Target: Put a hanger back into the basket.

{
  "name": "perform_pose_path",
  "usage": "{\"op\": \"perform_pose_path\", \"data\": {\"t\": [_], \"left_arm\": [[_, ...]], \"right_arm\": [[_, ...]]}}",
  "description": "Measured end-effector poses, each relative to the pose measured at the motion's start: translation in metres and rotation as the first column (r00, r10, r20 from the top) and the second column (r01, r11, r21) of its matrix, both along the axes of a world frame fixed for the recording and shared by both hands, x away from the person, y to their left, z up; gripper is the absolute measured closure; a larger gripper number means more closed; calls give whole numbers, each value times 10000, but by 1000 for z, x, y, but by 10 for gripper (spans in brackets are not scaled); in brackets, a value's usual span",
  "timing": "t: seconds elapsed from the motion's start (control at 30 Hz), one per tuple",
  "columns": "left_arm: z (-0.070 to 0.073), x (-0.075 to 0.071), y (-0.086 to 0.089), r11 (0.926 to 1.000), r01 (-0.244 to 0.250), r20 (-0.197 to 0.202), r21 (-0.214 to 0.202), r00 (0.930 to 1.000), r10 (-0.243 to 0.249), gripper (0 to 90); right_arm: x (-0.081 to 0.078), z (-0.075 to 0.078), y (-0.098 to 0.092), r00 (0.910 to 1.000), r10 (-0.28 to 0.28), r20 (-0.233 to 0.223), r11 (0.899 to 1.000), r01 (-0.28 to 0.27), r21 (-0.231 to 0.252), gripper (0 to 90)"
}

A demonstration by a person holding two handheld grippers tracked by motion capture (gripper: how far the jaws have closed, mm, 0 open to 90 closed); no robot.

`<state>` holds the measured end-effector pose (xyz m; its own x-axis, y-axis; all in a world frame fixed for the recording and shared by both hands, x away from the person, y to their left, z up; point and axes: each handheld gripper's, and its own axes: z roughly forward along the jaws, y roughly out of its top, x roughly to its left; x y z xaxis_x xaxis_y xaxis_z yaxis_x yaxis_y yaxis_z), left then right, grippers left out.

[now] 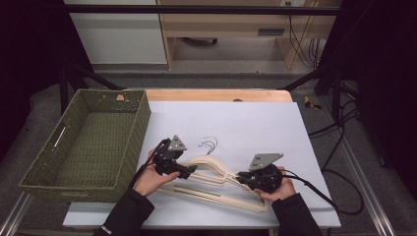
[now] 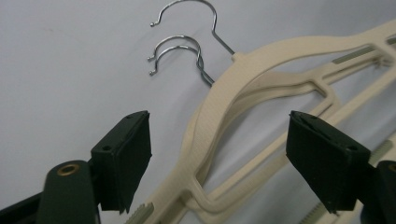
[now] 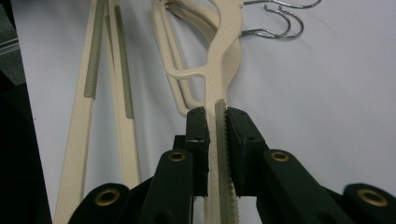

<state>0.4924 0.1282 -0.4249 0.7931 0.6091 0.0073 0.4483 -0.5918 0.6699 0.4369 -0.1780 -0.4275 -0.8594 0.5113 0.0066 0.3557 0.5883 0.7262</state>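
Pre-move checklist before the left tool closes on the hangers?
1. Right tool clamped on the top hanger's shoulder: ok.
2. Left tool straddles the hanger stack, pads not touching: ok.
3. Which hanger the left tool would catch, top one or several: cannot tell.
4. Wire hooks outside the left tool's gap: ok.
5. Hangers separated from each other: not ok, three lie overlapped.
6. Green basket open, nothing inside that I can see: ok.
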Motion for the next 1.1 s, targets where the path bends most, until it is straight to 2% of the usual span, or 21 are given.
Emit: {"op": "perform_pose_path", "data": {"t": [0.1,0.13,0.17,0.23,0.27,0.3,0.37,0.43,0.47,0.53,0.57,0.6,0.63,0.67,0.7,0.73,0.87,0.9,0.93,1.0,1.1], "left_arm": [[-13,11,-5,9989,196,-280,435,9994,-184,331],[-13,11,-5,9989,196,-280,435,9994,-184,341],[-17,13,-7,9969,426,-352,668,9986,-403,368],[-19,14,-8,9957,496,-326,789,9984,-471,439],[-20,15,-9,9951,461,-269,880,9987,-438,439],[-22,16,-9,9940,523,-262,963,9984,-500,514],[-22,17,-8,9933,552,-304,1011,9982,-524,545],[-22,16,-7,9932,610,-247,987,9980,-589,633],[-20,15,-6,9926,741,-261,965,9971,-719,633],[-16,11,-6,9910,900,-16,989,9959,-903,703],[-14,7,-7,9878,1000,306,1192,9941,-1044,725],[-14,7,-7,9878,1000,306,1192,9941,-1044,729],[-12,2,-7,9864,1020,564,1292,9923,-1100,733],[-12,2,-7,9864,1020,564,1292,9923,-1100,735],[-10,-3,-7,9836,980,876,1517,9898,-1121,737],[-10,-3,-7,9836,980,876,1517,9898,-1121,739],[-3,-16,-5,9785,1162,1465,1706,9790,-1418,743],[0,-23,-5,9745,1265,1580,1855,9750,-1566,746],[0,-23,-5,9745,1265,1580,1855,9750,-1566,748],[1,-29,-6,9718,1267,1752,1987,9710,-1624,748],[3,-37,-6,9685,1228,2021,2167,9649,-1675,750]], "right_arm": [[0,0,0,10000,12,47,10000,-12,3,797],[-1,0,1,10000,4,30,10000,-4,2,797],[-1,0,0,10000,36,36,10000,-36,4,797],[-1,0,1,10000,31,39,10000,-31,-35,797],[-1,0,1,10000,31,39,10000,-31,-35,797],[-1,1,1,10000,51,52,10000,-50,-55,796],[-2,1,1,10000,50,49,10000,-49,-52,797],[-2,1,1,10000,89,30,9999,-88,-84,797],[-2,1,1,10000,75,-9,9999,-75,-83,796],[-2,1,1,9999,107,39,9999,-107,-24,795],[-2,0,1,9998,156,-79,9999,-156,-19,793],[-2,0,1,9998,156,-79,9999,-156,-19,793],[-2,-1,2,9997,197,-136,9997,-199,-158,792],[-2,-1,2,9997,197,-136,9997,-199,-158,792],[-3,-3,3,9994,220,-250,9993,-227,-283,791],[-3,-3,3,9994,220,-250,9993,-227,-283,791],[-1,-8,6,9984,341,-442,9981,-362,-491,782],[-1,-11,7,9969,407,-670,9979,-439,-467,769],[-1,-11,7,9969,407,-670,9979,-439,-467,769],[0,-12,9,9954,490,-826,9974,-530,-481,718],[0,-11,11,9954,307,-911,9995,-314,-70,553]]}}
